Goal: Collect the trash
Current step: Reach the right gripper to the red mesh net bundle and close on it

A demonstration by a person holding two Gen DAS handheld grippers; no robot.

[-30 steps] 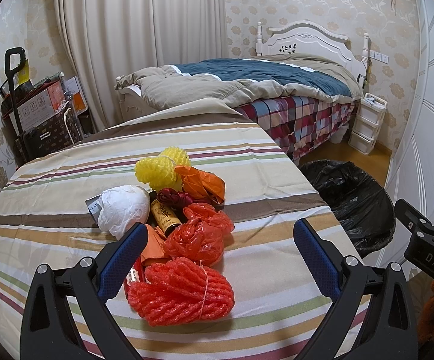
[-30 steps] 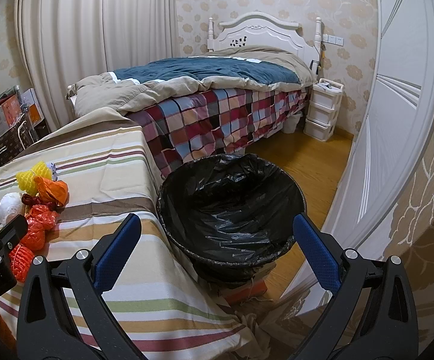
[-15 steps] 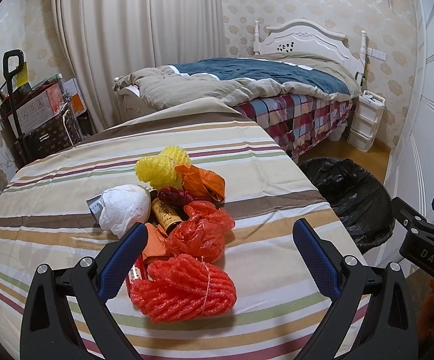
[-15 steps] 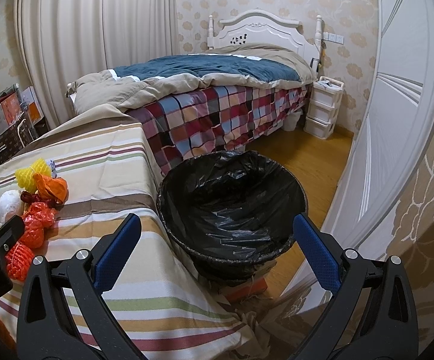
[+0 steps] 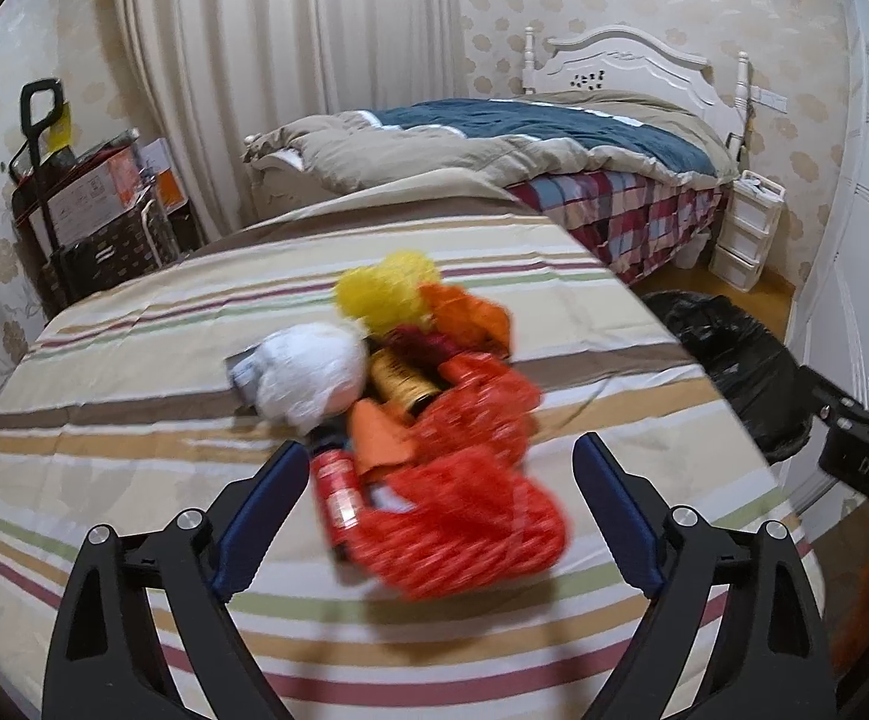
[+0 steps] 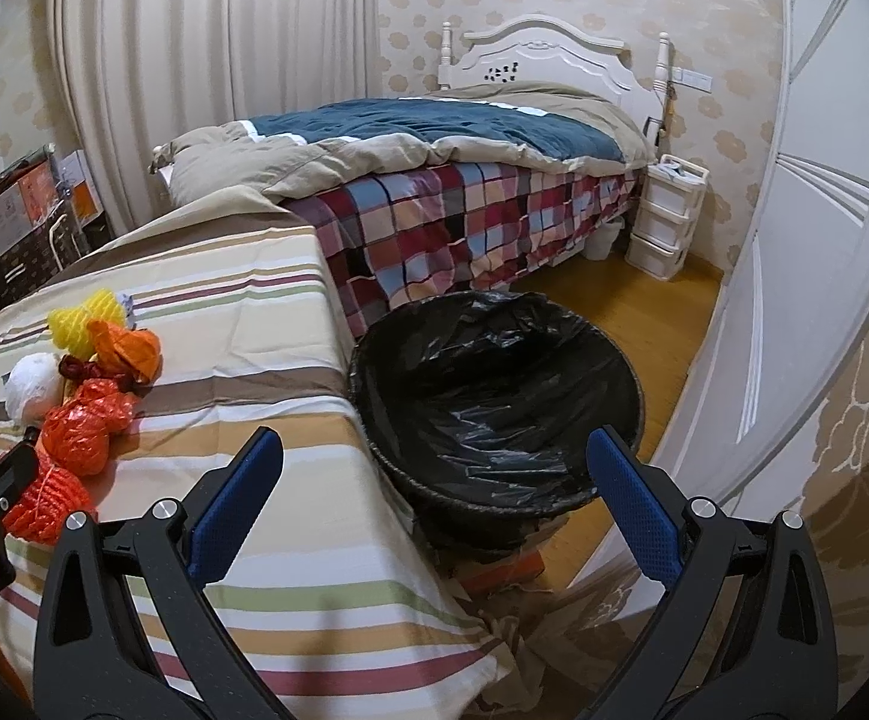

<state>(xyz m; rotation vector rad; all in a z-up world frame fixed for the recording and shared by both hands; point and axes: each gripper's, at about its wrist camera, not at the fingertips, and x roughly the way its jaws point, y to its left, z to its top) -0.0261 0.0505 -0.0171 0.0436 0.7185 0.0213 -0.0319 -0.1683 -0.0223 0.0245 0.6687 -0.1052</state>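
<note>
A heap of trash lies on the striped table: a red net bundle nearest me, a red bag, a white wad, a gold can, a small red can, orange wrap and yellow net. My left gripper is open just above the red net bundle, jaws either side. My right gripper is open and empty, in the air at the near rim of the black-lined bin. The heap also shows in the right wrist view.
The bin stands on the wood floor off the table's right edge. A bed with plaid cover lies behind. White drawers stand by the wall. A trolley with boxes is at the back left. A white door is on the right.
My left gripper has moved forward and down toward the heap, so the red net bundle now lies between its open jaws. My right gripper has barely moved.
</note>
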